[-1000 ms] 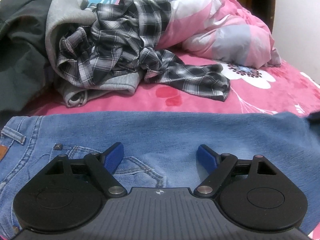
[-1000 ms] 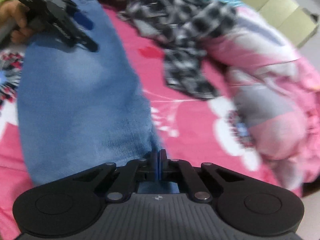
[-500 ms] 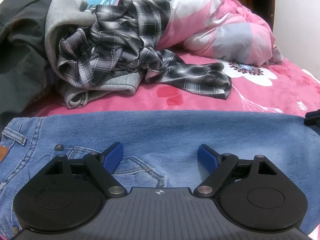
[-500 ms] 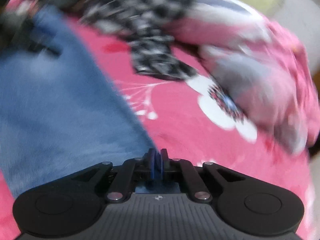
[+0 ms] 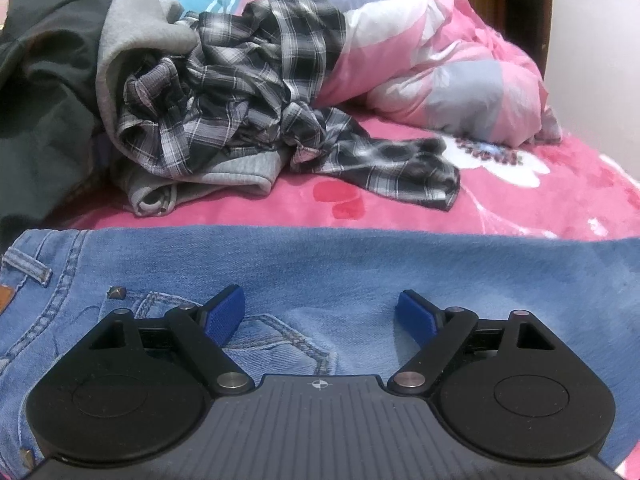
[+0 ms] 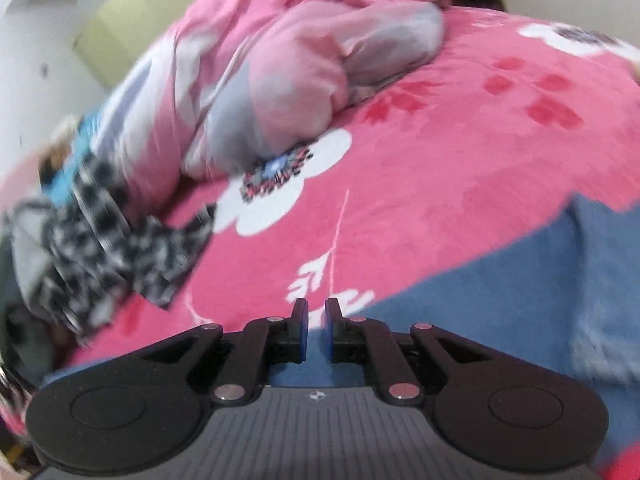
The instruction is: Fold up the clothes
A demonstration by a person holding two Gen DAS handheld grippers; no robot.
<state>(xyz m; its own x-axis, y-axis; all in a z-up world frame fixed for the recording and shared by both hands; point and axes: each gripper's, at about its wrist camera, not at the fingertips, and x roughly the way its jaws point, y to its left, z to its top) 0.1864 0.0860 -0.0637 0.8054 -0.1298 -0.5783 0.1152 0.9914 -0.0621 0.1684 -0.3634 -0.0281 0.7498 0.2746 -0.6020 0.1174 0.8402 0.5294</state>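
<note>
A pair of blue jeans lies spread flat across the near side of the bed, on its pink flowered cover. In the left wrist view the waistband end, with a belt loop and stitched pocket, sits to the left, and the denim runs across to the right.

The left hand-held gripper hangs low over the jeans near the pocket, its blue pads spread wide, with nothing between them.

The right hand-held gripper sits at the far edge of the denim, where it meets the pink cover. Its pads are nearly together, with a narrow slit left between them. The right wrist view is smeared, so I cannot be sure, but no cloth appears caught in that slit; blue fabric shows just under the fingers.

Behind the jeans, well apart from them, is a heap of unfolded clothes: a black-and-white plaid shirt sprawled over a grey sweatshirt, with a dark garment at the left. A rumpled pink quilt is piled to the right of the heap.
</note>
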